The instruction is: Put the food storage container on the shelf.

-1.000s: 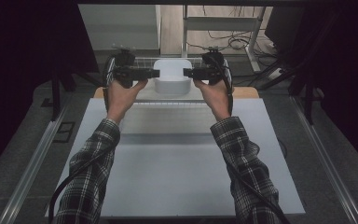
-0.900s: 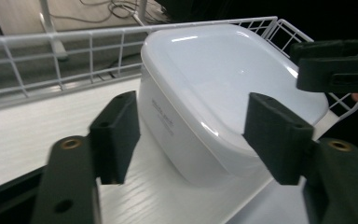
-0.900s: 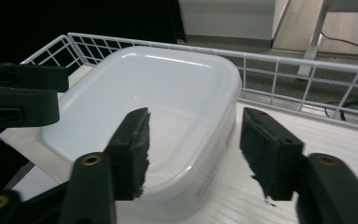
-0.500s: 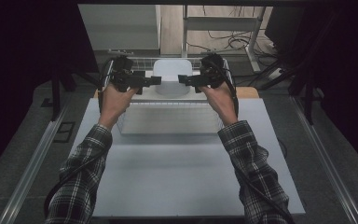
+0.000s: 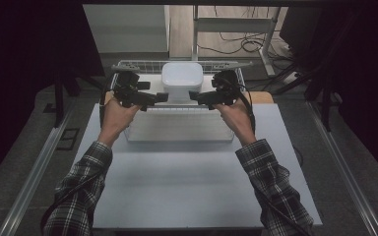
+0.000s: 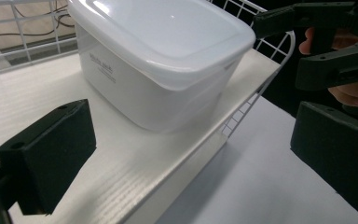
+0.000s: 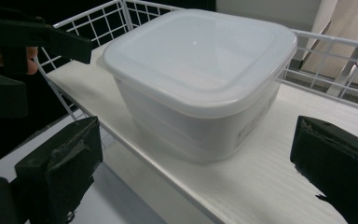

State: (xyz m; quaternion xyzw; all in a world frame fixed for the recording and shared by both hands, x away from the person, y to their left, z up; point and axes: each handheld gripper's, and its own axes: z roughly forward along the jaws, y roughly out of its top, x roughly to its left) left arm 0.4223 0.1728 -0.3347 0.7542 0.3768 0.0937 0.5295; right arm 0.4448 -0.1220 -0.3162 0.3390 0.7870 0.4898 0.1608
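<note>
a white lidded container point(image 5: 181, 81) is sitting on a white shelf board point(image 5: 177, 128) inside a wire rack point(image 5: 128, 65), and the two hand-held grippers are flanking it from either side. the left gripper point(image 5: 160, 97) is pointing inward toward the container's near left corner, and its jaws have just been opening; they are now standing wide apart with nothing between the pads. in the left gripper view the container point(image 6: 163, 60) is lying ahead of the left gripper point(image 6: 191, 154) and a little to one side, clear of both jaws and not touched. the right gripper point(image 5: 195, 96) is mirroring it, pointing inward at the container's near right corner, and its jaws have also just been opening; they are gaping wide and gripping nothing. in the right gripper view the container point(image 7: 200, 79) is sitting straight ahead of the right gripper point(image 7: 196, 172), beyond the tips and between the lines of the two jaws, with the lid seated flat on top. the two grippers' tips are lying near each other, with the container's front face just beyond the gap between them. both are hovering over the shelf board's front part.
</note>
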